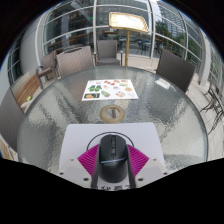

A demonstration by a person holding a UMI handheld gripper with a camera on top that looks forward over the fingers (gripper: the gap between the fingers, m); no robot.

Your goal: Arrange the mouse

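The mouse (pixel 112 152) sits between the tool's (pixel 112 160) two fingers, on a mat (pixel 105 138) lying on the round worktop (pixel 60 105). Beyond the mat rests a small object (pixel 113 113) (too small to identify), and farther ahead a printed sheet (pixel 110 88). Chairs (pixel 73 62) stand around the worktop's far side, with windows (pixel 70 20) behind them.
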